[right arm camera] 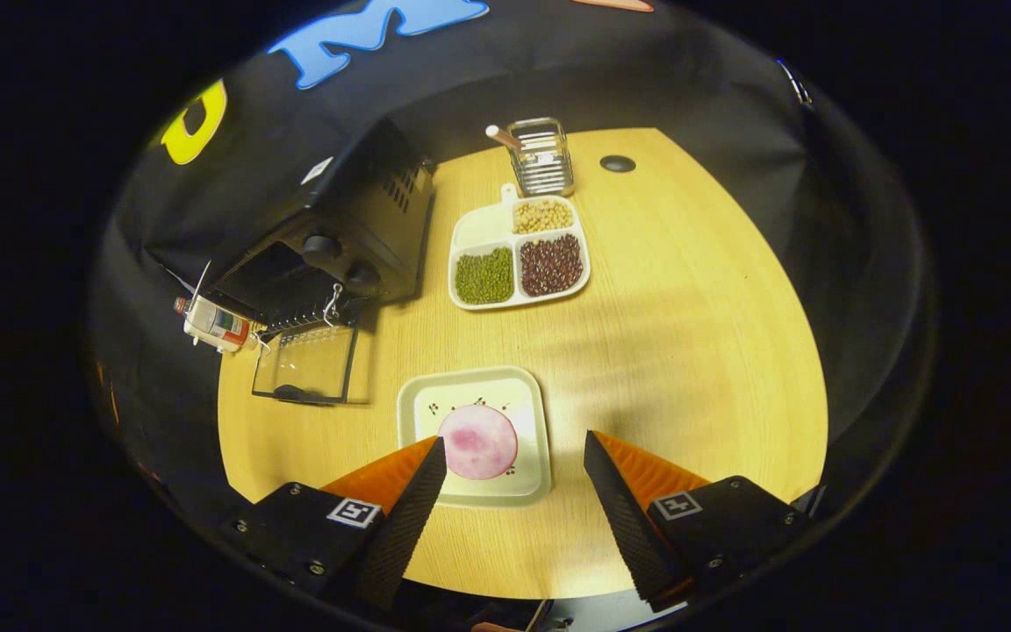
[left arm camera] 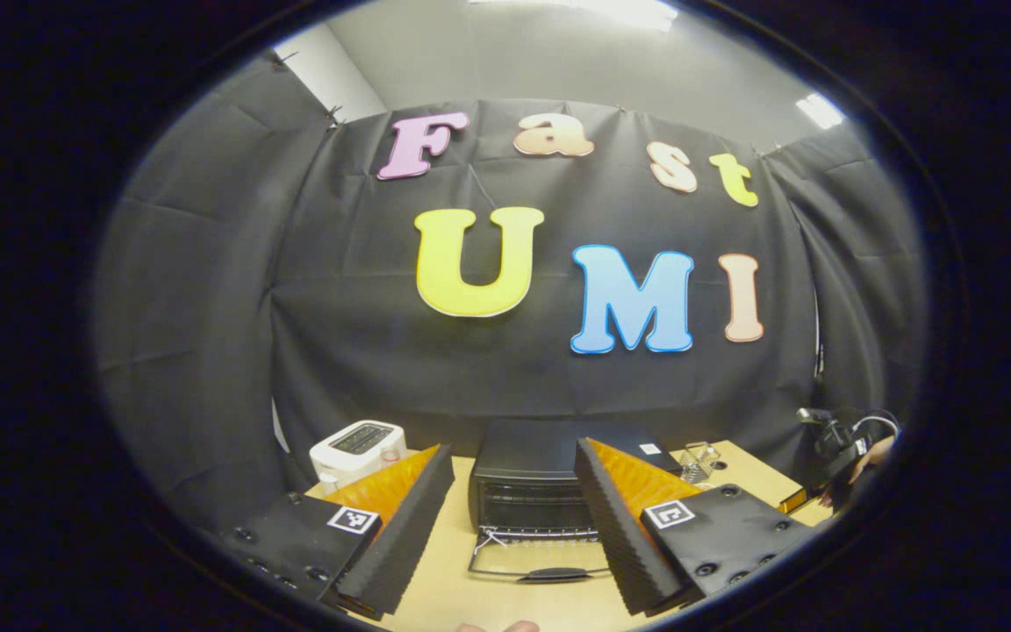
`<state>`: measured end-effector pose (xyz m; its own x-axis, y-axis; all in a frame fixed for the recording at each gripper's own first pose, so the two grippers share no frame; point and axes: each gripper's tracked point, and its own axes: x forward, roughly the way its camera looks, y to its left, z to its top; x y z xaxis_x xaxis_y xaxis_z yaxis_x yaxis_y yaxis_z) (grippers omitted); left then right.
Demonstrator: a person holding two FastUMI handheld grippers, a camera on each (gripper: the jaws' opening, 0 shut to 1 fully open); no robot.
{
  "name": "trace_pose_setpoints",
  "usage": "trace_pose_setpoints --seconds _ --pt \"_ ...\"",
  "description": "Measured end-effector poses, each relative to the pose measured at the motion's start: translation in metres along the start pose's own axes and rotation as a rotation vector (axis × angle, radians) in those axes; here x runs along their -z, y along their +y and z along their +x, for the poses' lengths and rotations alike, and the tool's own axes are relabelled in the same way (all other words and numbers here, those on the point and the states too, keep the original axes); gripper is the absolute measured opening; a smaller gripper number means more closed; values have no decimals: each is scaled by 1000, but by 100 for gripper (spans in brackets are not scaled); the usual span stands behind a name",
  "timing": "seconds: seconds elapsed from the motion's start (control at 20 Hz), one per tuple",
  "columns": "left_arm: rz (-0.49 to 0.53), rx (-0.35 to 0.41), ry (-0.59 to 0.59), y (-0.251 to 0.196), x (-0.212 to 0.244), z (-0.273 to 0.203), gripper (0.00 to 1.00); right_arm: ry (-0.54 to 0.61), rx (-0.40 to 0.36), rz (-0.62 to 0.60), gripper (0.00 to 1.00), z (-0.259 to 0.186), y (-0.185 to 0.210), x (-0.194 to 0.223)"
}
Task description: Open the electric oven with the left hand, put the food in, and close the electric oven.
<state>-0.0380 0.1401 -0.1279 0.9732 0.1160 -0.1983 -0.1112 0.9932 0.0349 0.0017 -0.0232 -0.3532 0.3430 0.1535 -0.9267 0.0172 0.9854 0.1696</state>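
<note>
The black electric oven (left arm camera: 534,478) stands on the wooden table with its glass door (left arm camera: 536,557) folded down flat and its handle toward me. My left gripper (left arm camera: 514,518) is open and empty, held back from the door. In the right gripper view the oven (right arm camera: 339,237) sits at the left with its door (right arm camera: 308,364) open. A round pink food item (right arm camera: 477,441) lies on a square white plate (right arm camera: 523,399). My right gripper (right arm camera: 514,491) hangs open just above the plate's near edge, touching nothing.
A white toaster (left arm camera: 358,450) stands left of the oven. A divided white tray (right arm camera: 519,256) of beans and a wire holder (right arm camera: 542,158) sit behind the plate. A person's hand (left arm camera: 870,456) with the other gripper is at far right in the left gripper view.
</note>
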Motion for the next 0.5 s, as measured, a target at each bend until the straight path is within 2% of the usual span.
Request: trace_pose_setpoints --seconds 0.2,0.3,0.35,0.4,0.45,0.5 --pt "-6 -62 37 25 15 -20 95 100 15 1 97 34 -17 3" --pt "-11 -90 57 38 23 -27 99 131 32 -7 93 47 -22 6" --pt "-14 -106 67 43 27 -30 91 146 49 -15 93 51 -25 8" --pt "-17 -119 77 49 31 -32 99 161 70 -30 93 58 -30 9" --pt "-22 -131 86 53 35 -35 96 175 85 -46 93 65 -33 12" --pt "-28 -138 90 55 36 -38 93 188 98 -53 88 70 -35 13"
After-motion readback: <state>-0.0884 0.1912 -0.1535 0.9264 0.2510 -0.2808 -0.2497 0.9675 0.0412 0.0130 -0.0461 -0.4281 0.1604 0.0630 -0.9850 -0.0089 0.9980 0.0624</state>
